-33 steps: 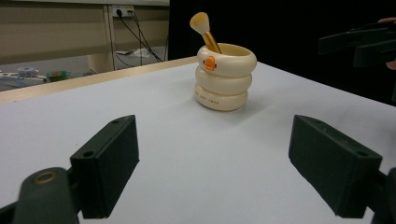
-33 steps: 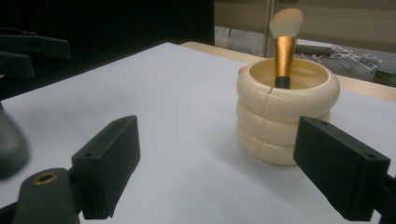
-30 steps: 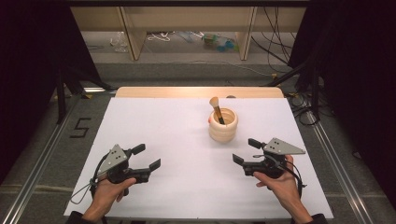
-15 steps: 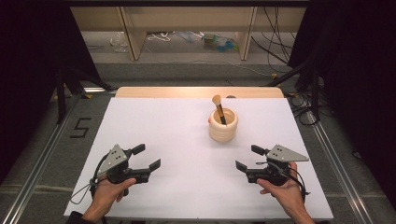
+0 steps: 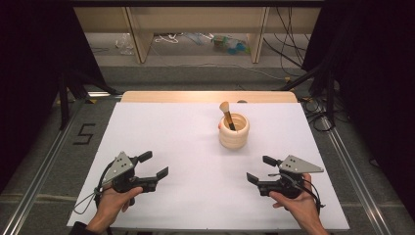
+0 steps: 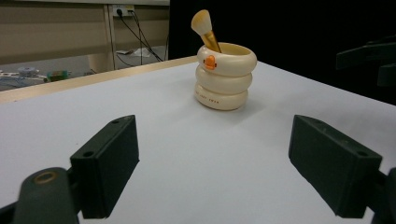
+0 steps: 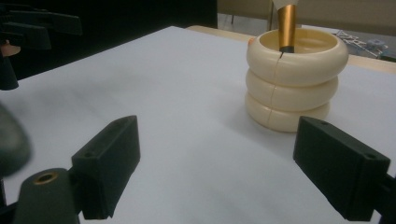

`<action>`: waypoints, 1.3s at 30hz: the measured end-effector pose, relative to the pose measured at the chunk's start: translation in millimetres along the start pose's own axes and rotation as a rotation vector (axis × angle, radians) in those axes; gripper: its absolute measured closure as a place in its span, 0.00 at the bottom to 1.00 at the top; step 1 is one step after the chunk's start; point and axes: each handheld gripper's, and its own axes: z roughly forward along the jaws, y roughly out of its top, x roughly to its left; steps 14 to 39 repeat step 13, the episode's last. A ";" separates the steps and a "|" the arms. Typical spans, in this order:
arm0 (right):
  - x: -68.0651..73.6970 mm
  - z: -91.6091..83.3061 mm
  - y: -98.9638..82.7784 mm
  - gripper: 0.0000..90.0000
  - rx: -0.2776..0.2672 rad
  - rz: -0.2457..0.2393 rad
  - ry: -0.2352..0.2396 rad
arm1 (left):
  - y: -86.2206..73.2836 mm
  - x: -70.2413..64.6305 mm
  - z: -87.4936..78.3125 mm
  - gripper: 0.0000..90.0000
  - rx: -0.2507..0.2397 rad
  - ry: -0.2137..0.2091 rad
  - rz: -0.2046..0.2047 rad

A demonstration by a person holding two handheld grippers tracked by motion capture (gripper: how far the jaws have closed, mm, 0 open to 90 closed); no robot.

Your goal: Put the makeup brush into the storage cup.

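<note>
A cream-coloured holder shaped like three stacked rings [image 5: 234, 131] stands upright on the white table [image 5: 186, 147], toward the far side and a little right of centre. A make-up brush with a pale tuft, gold ferrule and dark handle [image 5: 227, 114] leans in it, tuft up, tipped toward ten o'clock as the high view shows it. Both tools rest low at the near edge, well apart from the holder: the left gripper [image 5: 150, 165] at about seven o'clock from it, the right gripper [image 5: 260, 169] at about five o'clock. Each has its fingers spread wide with nothing between them; the left gripper view shows the holder framed far off between its two black fingers [image 6: 107, 165], and the right gripper view shows it nearer, off toward its right finger [image 7: 341, 165].

The step in hand looks like the approach to the holder and brush. The right gripper is the nearer, so it seems the natural one to go for the brush, while the left could steady the holder. To do it well, I would come in from above along the brush's lean, keep the fingers wide until they straddle the ferrule just above the rim, then close gently. The holder looks light and could tip or slide if the brush is dragged sideways against its rim, so a lift along the handle's own line seems safest.
</note>
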 end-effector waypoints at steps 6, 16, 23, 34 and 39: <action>-0.3 0.1 0.2 0.18 -0.005 0.004 -0.005 | -0.1 0.1 0.1 0.18 -0.001 0.001 -0.004; -1.2 0.7 -0.3 0.18 -0.018 0.004 0.001 | 0.1 0.0 0.0 0.18 0.000 0.001 0.000; -1.2 0.7 -0.3 0.18 -0.018 0.004 0.001 | 0.1 0.0 0.0 0.18 0.000 0.001 0.000; -1.2 0.7 -0.3 0.18 -0.018 0.004 0.001 | 0.1 0.0 0.0 0.18 0.000 0.001 0.000; -1.2 0.7 -0.3 0.18 -0.018 0.004 0.001 | 0.1 0.0 0.0 0.18 0.000 0.001 0.000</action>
